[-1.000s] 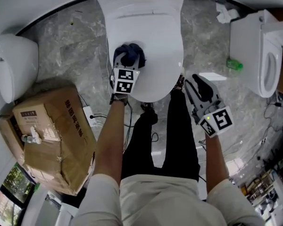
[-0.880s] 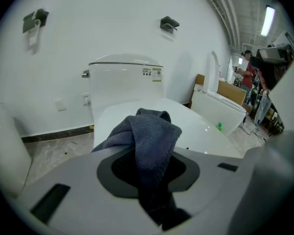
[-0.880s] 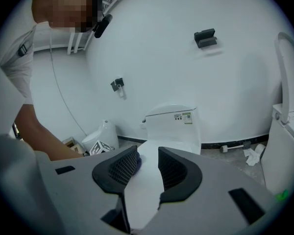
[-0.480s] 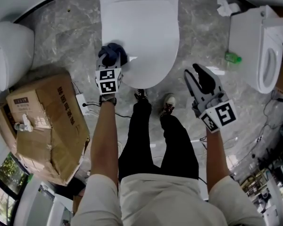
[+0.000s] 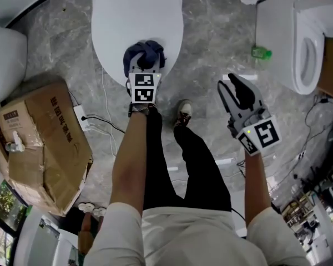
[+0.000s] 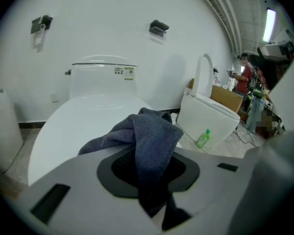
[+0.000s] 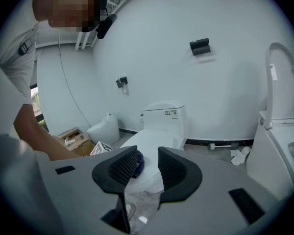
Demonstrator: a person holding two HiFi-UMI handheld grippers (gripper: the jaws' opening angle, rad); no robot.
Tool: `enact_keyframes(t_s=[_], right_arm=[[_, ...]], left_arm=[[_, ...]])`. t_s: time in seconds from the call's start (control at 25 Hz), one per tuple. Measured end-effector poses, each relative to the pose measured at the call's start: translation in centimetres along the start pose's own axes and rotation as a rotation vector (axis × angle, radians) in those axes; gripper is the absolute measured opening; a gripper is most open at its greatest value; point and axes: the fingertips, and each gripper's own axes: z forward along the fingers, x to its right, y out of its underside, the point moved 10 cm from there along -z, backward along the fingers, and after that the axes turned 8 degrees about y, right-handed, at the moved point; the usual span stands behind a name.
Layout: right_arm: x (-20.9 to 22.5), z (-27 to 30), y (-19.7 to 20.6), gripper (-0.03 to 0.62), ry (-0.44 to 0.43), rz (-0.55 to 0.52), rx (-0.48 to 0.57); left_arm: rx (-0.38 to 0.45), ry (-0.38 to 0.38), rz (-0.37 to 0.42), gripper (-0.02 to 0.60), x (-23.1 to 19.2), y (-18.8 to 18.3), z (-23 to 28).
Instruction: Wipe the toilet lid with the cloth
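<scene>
The white toilet lid (image 5: 134, 21) lies closed at the top of the head view. My left gripper (image 5: 145, 55) is shut on a dark blue cloth (image 5: 146, 52), which rests at the lid's front rim, a little right of its middle. In the left gripper view the cloth (image 6: 149, 133) hangs bunched between the jaws, with the lid (image 6: 78, 119) and the cistern just beyond. My right gripper (image 5: 228, 83) hovers above the floor to the lid's right, open, with nothing between its fingers (image 7: 122, 166); the toilet (image 7: 154, 138) shows past them.
A torn cardboard box (image 5: 41, 143) sits at left, near another white toilet (image 5: 3, 60). A second toilet (image 5: 291, 40) with raised lid stands at right, a green bottle (image 5: 261, 52) beside it. Cables (image 5: 97, 123) cross the floor. The person's shoe (image 5: 183, 111) is below the lid.
The left gripper slid the cloth to the lid's left edge, then back right along the front rim. The toilet has shifted left in the head view. The right gripper stayed open.
</scene>
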Motion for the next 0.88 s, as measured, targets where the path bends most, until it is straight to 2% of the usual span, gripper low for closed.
enact_keyframes(t_s=[0.16, 0.28, 0.4, 0.68, 0.88], right_arm=[[0.5, -2.8, 0.9, 0.148, 0.02, -0.001, -0.018], [0.7, -3.9, 1.4, 0.149, 0.02, 0.0, -0.022], [0.6, -4.3, 2.0, 0.149, 0.011, 0.004, -0.023], [-1.8, -3.7, 2.0, 0.149, -0.046, 0.001, -0.011], [-3.4, -3.5, 1.8, 0.149, -0.082, -0.022, -0.02]], left_arm=[[-0.012, 0.068, 0.045, 0.089, 4.1, 0.2, 1.8], [-0.017, 0.082, 0.067, 0.089, 5.3, 0.7, 1.9], [-0.017, 0.087, 0.056, 0.089, 5.7, 1.8, 0.9], [0.035, -0.017, -0.01, 0.089, 3.2, 6.0, -4.5], [0.028, -0.123, -0.071, 0.087, 0.2, 8.6, -8.2]])
